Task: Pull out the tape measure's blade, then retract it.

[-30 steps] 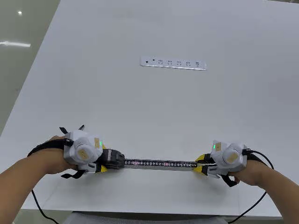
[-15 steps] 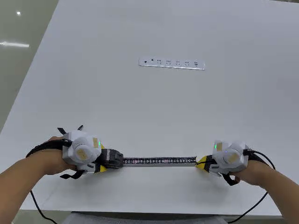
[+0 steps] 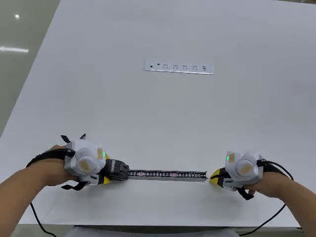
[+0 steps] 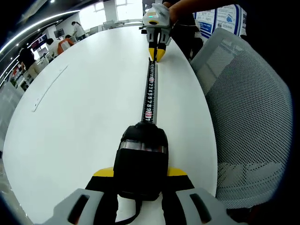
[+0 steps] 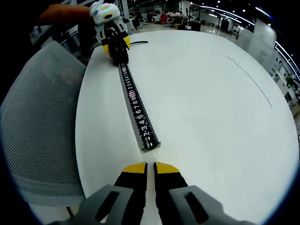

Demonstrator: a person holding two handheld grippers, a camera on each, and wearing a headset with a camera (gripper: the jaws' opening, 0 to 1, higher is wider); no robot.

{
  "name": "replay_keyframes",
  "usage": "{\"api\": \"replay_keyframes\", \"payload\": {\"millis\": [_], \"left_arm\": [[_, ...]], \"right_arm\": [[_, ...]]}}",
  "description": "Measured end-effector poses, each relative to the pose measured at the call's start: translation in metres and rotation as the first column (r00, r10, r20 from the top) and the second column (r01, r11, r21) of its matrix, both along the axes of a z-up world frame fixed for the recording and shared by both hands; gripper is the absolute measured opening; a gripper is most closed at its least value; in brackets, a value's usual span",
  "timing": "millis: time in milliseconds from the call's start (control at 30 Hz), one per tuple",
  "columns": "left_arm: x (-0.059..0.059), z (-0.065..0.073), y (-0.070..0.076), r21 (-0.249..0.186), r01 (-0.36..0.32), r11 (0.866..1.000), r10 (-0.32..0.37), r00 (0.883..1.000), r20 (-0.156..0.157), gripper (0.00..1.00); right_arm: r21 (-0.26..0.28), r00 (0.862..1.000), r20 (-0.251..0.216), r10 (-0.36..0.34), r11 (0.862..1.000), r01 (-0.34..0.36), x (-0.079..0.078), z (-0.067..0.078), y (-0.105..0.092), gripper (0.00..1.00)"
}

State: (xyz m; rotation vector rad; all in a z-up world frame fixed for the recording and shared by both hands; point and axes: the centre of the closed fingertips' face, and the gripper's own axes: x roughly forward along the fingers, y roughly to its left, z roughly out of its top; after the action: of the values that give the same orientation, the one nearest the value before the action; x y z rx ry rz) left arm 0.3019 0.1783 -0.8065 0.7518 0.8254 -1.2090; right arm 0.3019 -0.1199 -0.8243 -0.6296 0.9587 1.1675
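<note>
Left tool [image 4: 140, 172]: clamped on tape measure [image 4: 141, 150] body.
Right tool [image 5: 150, 169]: closed, empty, just short of blade [image 5: 136, 110] tip.
Risk: loose blade snapping back fast, skidding across bench [image 3: 173, 113].

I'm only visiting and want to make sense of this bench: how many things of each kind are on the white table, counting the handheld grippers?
Tape measure: 1
Power strip: 1
Handheld grippers: 2 (left gripper, right gripper)
Total: 4
</note>
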Motion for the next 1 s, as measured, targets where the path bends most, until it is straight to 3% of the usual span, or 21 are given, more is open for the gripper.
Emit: {"api": "replay_keyframes", "payload": {"millis": [167, 233, 367, 467, 600, 733, 800, 833, 900, 967, 1000], "left_arm": [[0.001, 0.001, 0.002, -0.002, -0.018, 1.000, 0.018, 0.999, 0.028, 0.33], [0.008, 0.005, 0.007, -0.020, -0.076, 0.997, 0.077, 0.996, 0.053, 0.36], [0.012, 0.015, 0.016, -0.084, -0.198, 0.977, 0.202, 0.979, 0.043, 0.56], [0.009, 0.020, 0.024, -0.136, -0.285, 0.949, 0.289, 0.957, 0.011, 0.69], [-0.002, 0.021, 0.042, -0.169, -0.416, 0.893, 0.416, 0.909, -0.038, 0.84], [-0.014, 0.022, 0.056, -0.210, -0.503, 0.839, 0.503, 0.862, -0.055, 0.92], [-0.019, 0.025, 0.063, -0.249, -0.570, 0.783, 0.572, 0.817, -0.071, 0.93], [-0.020, 0.027, 0.066, -0.283, -0.612, 0.738, 0.617, 0.783, -0.084, 0.94], [-0.027, 0.029, 0.069, -0.317, -0.658, 0.683, 0.663, 0.741, -0.110, 0.95], [-0.031, 0.032, 0.073, -0.337, -0.672, 0.660, 0.683, 0.723, -0.105, 0.97], [-0.034, 0.036, 0.073, -0.361, -0.673, 0.646, 0.692, 0.716, -0.096, 0.98]], "right_arm": [[-0.012, 1.000, 0.006, -0.013, 1.000, 0.013, 0.000, 0.002, -0.006, 0.05], [-0.002, 0.999, -0.005, -0.036, 0.999, 0.036, -0.002, 0.004, -0.006, 0.07], [0.019, 0.998, 0.006, -0.056, 0.998, 0.056, -0.004, 0.013, -0.002, 0.15], [0.040, 0.996, 0.021, -0.086, 0.996, 0.085, -0.004, 0.020, 0.001, 0.19], [0.081, 0.983, 0.093, -0.156, 0.986, 0.149, -0.001, 0.031, 0.001, 0.26], [0.127, 0.971, 0.138, -0.194, 0.976, 0.177, -0.007, 0.039, 0.003, 0.33], [0.151, 0.963, 0.152, -0.224, 0.968, 0.201, -0.012, 0.043, 0.002, 0.39], [0.158, 0.957, 0.156, -0.244, 0.963, 0.219, -0.015, 0.044, 0.000, 0.43], [0.184, 0.942, 0.169, -0.289, 0.948, 0.258, -0.018, 0.048, -0.003, 0.48], [0.201, 0.927, 0.182, -0.329, 0.935, 0.292, -0.020, 0.052, -0.009, 0.53], [0.220, 0.911, 0.193, -0.364, 0.921, 0.321, -0.020, 0.055, -0.013, 0.54]]}}
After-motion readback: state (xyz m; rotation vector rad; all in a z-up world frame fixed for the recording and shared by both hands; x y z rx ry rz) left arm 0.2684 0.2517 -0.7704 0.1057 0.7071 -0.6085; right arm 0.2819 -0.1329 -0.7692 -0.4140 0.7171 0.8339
